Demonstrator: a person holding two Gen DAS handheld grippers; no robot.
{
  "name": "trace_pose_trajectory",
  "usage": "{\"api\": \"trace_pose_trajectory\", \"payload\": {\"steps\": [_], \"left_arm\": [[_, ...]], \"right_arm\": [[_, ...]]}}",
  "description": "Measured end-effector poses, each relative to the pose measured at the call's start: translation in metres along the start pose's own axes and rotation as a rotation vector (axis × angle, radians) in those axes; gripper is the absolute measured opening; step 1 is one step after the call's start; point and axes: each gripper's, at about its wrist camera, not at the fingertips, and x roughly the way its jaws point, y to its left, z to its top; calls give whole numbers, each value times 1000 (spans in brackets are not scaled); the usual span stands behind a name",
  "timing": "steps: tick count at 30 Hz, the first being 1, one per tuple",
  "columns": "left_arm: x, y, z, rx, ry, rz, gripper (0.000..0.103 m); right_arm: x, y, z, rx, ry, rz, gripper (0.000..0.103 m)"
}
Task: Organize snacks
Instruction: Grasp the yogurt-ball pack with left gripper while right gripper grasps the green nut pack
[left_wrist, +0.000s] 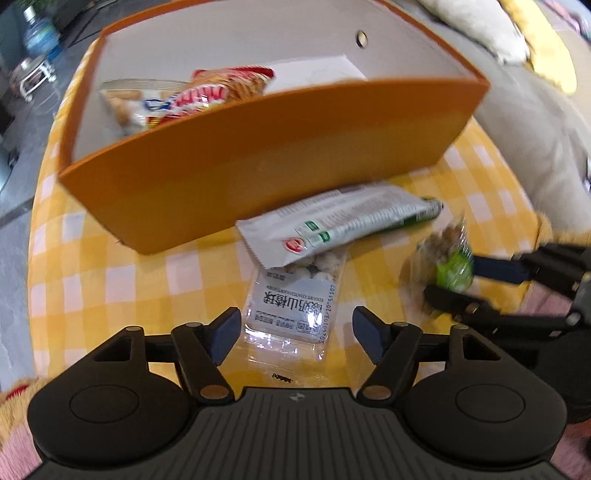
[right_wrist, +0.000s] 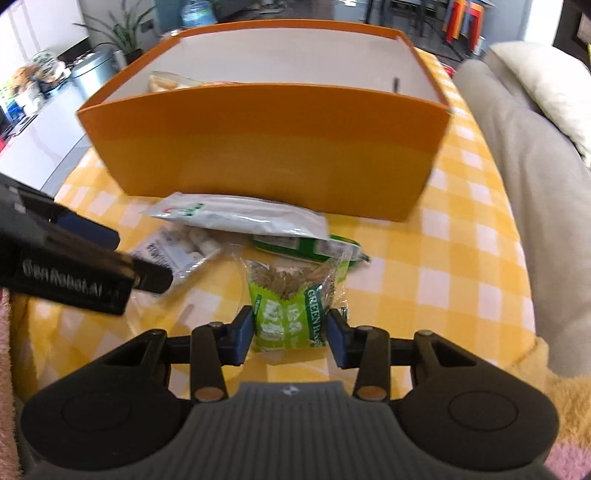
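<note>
while left gripper (left_wrist: 294, 334) gapes over the clear packet (left_wrist: 291, 306), right gripper (right_wrist: 290, 336) pinches the green packet (right_wrist: 290, 314).

Table covered in yellow-and-white checked cloth (right_wrist: 461, 236). Right: grey sofa (right_wrist: 524, 177) with cream cushion (right_wrist: 546, 85). Far left: potted plant (right_wrist: 123, 31), metal bin (right_wrist: 94, 70), water bottle (left_wrist: 38, 35), white counter (right_wrist: 33, 147). Daylight, bright.

You work in a home living room. Sofa (right_wrist: 524, 155), potted plant (right_wrist: 123, 33), yellow checked tablecloth (right_wrist: 443, 258) show it.
</note>
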Motion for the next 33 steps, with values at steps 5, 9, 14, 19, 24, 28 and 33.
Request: {"api": "trace_pose_trajectory", "payload": {"steps": [5, 9, 14, 19, 24, 28, 33], "left_arm": [[14, -10, 0, 46, 14, 52, 86], [21, -9, 1, 31, 27, 62, 86], [30, -1, 0, -16, 46, 62, 83], [29, -2, -4, -13, 30, 53, 74], [27, -3, -6, -23, 31, 57, 70], [19, 1, -8, -55, 31, 33, 69], [4, 2, -13, -82, 26, 11, 69]], "right_arm": [[1, -1, 0, 0, -2, -1, 40], [1, -2, -1, -3, -8, 4, 41], [0, -3, 0, 4, -13, 10, 42], [0, -4, 0, 3, -13, 12, 42], [1, -2, 0, -6, -9, 8, 43], [1, -2, 0, -8, -7, 6, 42], [0, -4, -1, 5, 3, -2, 41]]}}
